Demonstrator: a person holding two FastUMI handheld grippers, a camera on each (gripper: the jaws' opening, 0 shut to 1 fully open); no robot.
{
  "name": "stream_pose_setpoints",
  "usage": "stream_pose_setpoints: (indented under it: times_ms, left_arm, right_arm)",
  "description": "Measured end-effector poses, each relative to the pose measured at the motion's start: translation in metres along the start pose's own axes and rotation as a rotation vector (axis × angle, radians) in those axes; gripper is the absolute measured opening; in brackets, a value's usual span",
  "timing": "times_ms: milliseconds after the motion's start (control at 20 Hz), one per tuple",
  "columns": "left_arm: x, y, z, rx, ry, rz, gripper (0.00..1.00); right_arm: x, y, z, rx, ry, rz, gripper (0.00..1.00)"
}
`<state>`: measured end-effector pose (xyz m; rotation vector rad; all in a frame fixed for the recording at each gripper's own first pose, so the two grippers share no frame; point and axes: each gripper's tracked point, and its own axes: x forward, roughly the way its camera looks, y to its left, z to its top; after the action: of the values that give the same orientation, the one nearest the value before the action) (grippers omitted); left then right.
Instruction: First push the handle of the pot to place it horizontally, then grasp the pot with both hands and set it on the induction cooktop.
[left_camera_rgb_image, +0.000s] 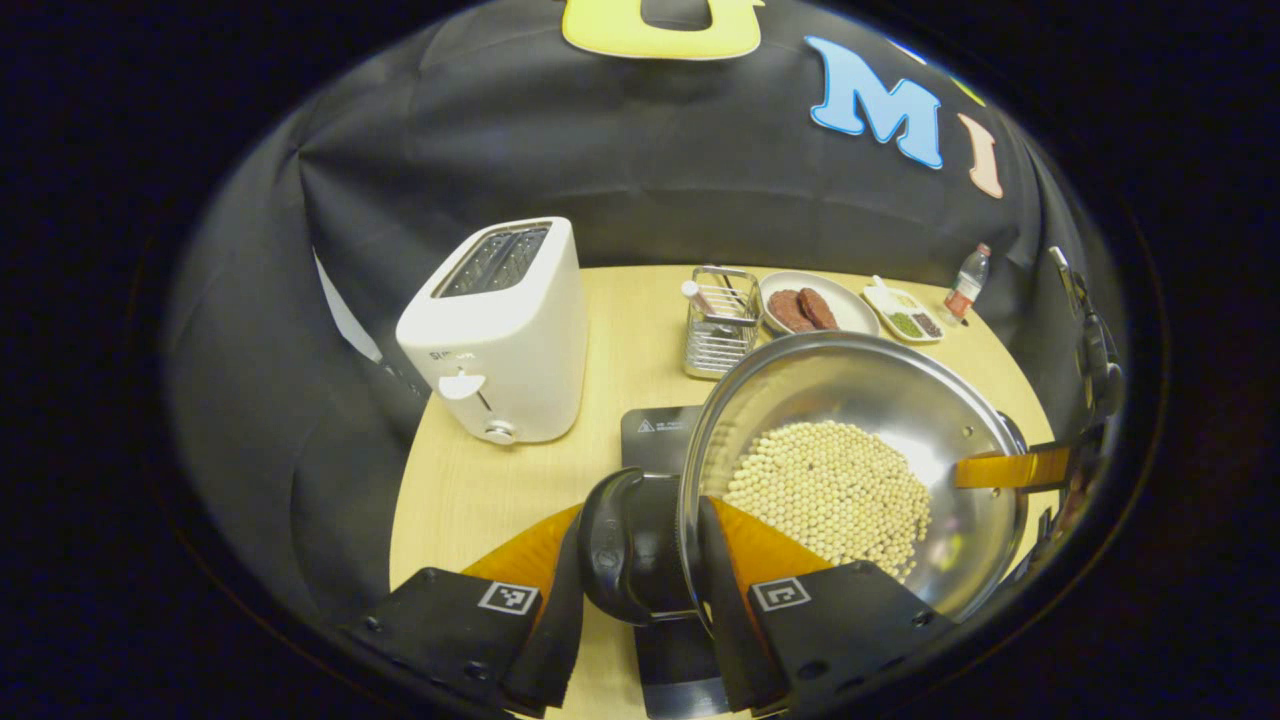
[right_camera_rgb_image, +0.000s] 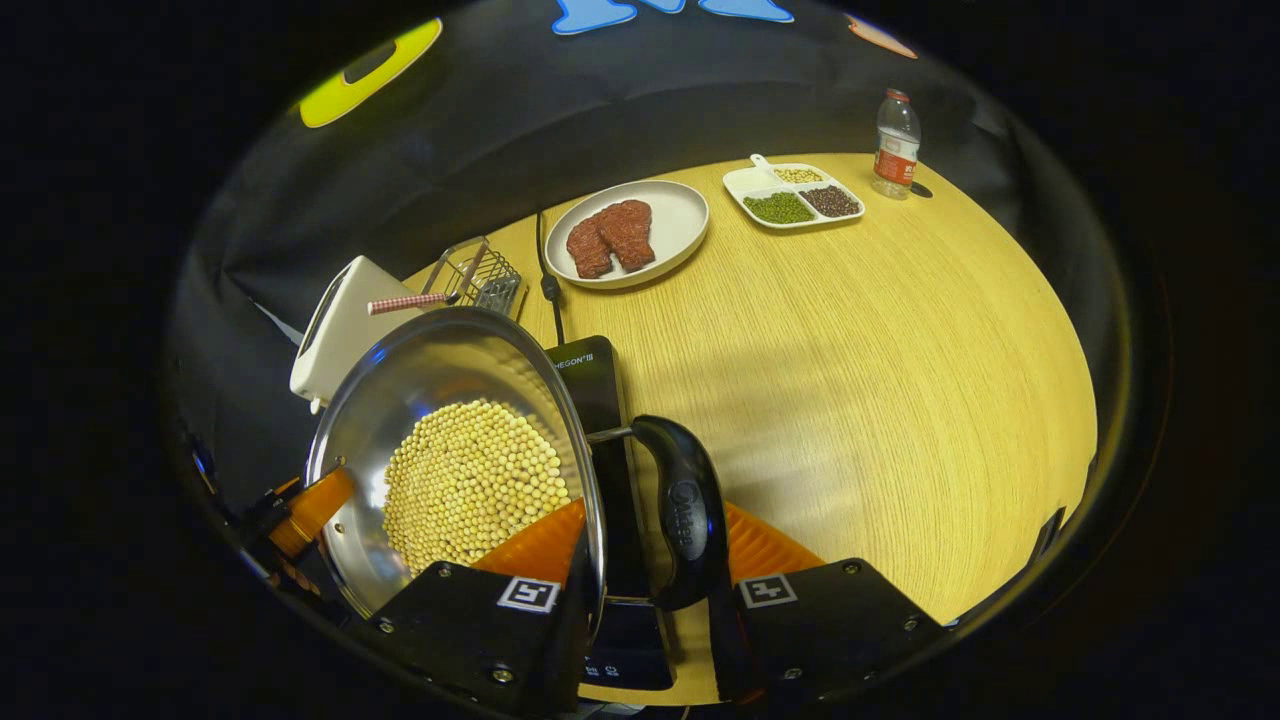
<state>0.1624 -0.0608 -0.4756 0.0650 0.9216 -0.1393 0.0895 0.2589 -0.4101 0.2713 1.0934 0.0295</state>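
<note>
A steel pot (left_camera_rgb_image: 880, 400) holding several pale beans (left_camera_rgb_image: 830, 490) hangs over the black induction cooktop (left_camera_rgb_image: 655, 432). My left gripper (left_camera_rgb_image: 640, 560) is shut on the pot's near black handle (left_camera_rgb_image: 630, 540), one orange finger outside the handle and the other inside the rim. At the pot's far side the other gripper's orange finger (left_camera_rgb_image: 1010, 468) shows. In the right gripper view, my right gripper (right_camera_rgb_image: 650, 560) is shut on the opposite black handle (right_camera_rgb_image: 685, 510) of the pot (right_camera_rgb_image: 430, 370), again with one finger inside the rim. The cooktop (right_camera_rgb_image: 590, 375) lies beneath. Whether the pot touches it I cannot tell.
A white toaster (left_camera_rgb_image: 500, 330) stands left of the cooktop, with a wire basket (left_camera_rgb_image: 720, 320) behind it. Farther back are a plate of meat (right_camera_rgb_image: 630, 232), a divided dish (right_camera_rgb_image: 795, 195) and a bottle (right_camera_rgb_image: 895, 130). A cable (right_camera_rgb_image: 548, 280) runs to the cooktop. Bare wooden table (right_camera_rgb_image: 880, 380) spreads right.
</note>
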Motion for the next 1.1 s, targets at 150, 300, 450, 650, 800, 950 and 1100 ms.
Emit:
stream_pose_setpoints:
  times_ms: [150, 300, 450, 650, 800, 950, 1100]
  left_arm:
    - [0.002, 0.000, 0.001, 0.007, 0.001, -0.008, 0.63]
    - [0.004, 0.001, 0.001, 0.011, 0.000, -0.013, 0.60]
    - [0.006, -0.002, 0.001, 0.010, 0.010, -0.016, 0.60]
    - [0.010, -0.001, 0.001, 0.012, 0.014, -0.026, 0.63]
    - [0.011, -0.002, -0.002, 0.017, 0.002, -0.033, 0.67]
    - [0.012, -0.003, -0.008, 0.014, -0.003, -0.040, 0.60]
    - [0.013, -0.003, -0.008, 0.007, -0.014, -0.043, 0.65]
  right_arm:
    - [0.003, 0.001, 0.002, 0.007, -0.002, -0.009, 0.51]
    - [0.005, 0.003, 0.004, 0.012, -0.010, -0.014, 0.51]
    - [0.010, 0.005, 0.003, 0.019, -0.009, -0.020, 0.51]
    - [0.016, 0.007, -0.001, 0.020, -0.017, -0.028, 0.51]
    - [0.017, 0.006, -0.002, 0.025, -0.028, -0.033, 0.51]
    - [0.019, 0.005, -0.006, 0.026, -0.029, -0.038, 0.51]
    - [0.021, 0.006, -0.009, 0.028, -0.036, -0.032, 0.51]
